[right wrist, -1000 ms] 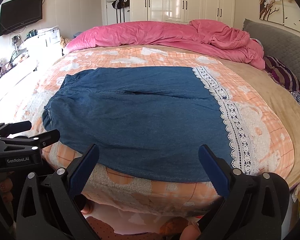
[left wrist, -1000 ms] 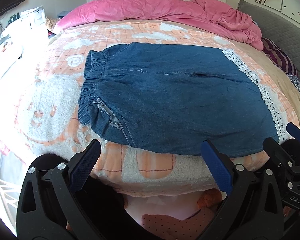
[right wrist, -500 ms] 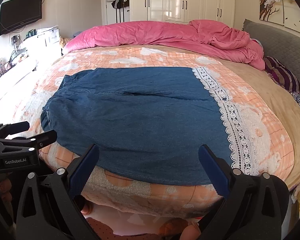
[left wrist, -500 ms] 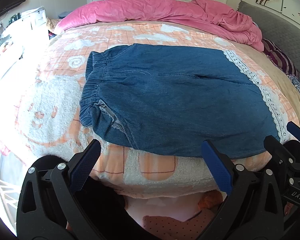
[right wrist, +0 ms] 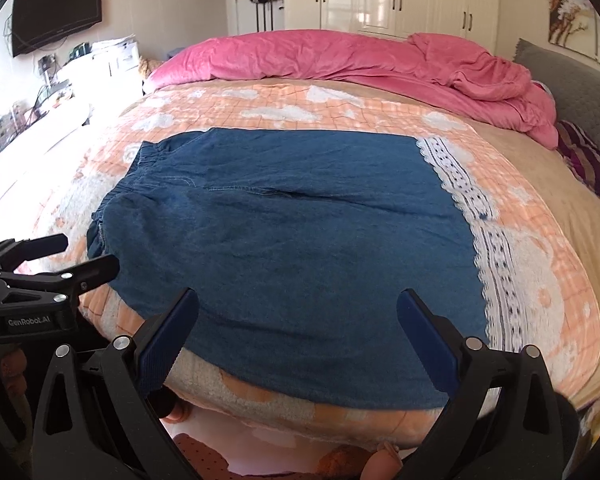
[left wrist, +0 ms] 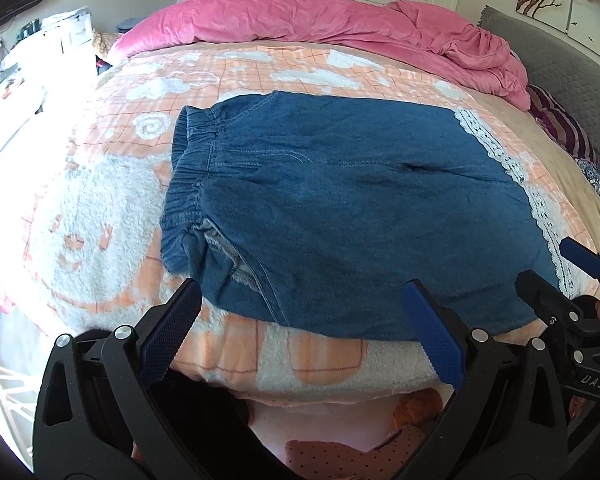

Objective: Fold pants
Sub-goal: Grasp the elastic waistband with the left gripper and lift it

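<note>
Blue denim pants point(left wrist: 340, 208) lie flat across the bed, elastic waistband at the left, white lace hem at the right; they also show in the right wrist view point(right wrist: 292, 240). My left gripper point(left wrist: 300, 312) is open and empty, just short of the pants' near edge by the waistband. My right gripper point(right wrist: 298, 320) is open and empty, over the near edge nearer the hem. Each gripper shows at the side of the other's view.
The pants rest on an orange and white fleece blanket point(left wrist: 100, 208). A pink duvet point(left wrist: 320, 20) is bunched at the far side. A grey headboard point(right wrist: 580, 92) and striped pillow point(right wrist: 588, 160) are at the right. A TV point(right wrist: 56, 12) and cluttered desk stand at the left.
Both grippers have moved slightly forward toward the pants' near edge. The pants have not moved.
</note>
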Available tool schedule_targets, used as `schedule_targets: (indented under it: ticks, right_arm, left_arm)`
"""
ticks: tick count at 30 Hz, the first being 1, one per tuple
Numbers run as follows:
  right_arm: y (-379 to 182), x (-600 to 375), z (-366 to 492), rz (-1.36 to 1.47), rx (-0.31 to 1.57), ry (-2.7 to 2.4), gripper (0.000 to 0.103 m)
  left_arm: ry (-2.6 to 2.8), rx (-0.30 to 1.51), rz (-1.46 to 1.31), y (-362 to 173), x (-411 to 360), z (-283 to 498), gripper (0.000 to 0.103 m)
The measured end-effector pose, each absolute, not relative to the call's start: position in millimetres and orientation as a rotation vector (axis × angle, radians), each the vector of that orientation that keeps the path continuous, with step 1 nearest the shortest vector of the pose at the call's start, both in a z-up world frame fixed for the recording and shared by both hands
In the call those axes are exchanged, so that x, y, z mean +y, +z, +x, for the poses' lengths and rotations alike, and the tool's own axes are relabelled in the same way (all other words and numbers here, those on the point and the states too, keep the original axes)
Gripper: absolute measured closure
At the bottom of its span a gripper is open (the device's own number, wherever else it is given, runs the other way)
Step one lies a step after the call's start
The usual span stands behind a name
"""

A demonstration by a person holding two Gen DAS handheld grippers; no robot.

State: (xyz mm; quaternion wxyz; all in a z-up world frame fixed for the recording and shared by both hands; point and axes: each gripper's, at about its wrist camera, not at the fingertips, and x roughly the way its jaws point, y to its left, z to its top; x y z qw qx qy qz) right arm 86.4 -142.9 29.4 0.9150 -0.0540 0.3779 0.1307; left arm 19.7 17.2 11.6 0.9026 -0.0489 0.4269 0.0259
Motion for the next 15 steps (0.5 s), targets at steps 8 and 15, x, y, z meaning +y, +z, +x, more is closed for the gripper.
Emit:
schedule_targets:
  ticks: [8, 15]
  right_arm:
    - [39.9, -128.4, 141.4, -0.099, 0.803, 0.359, 0.004]
    - [41.8, -113.0, 192.6, -0.101, 0.829, 0.396, 0.004]
  left_arm:
    - [0.108, 0.919, -0.147, 17.5, 69.4, 64.6, 0.008]
    - [0.185, 0.885, -0.248, 25.5, 139.6, 115.4, 0.008]
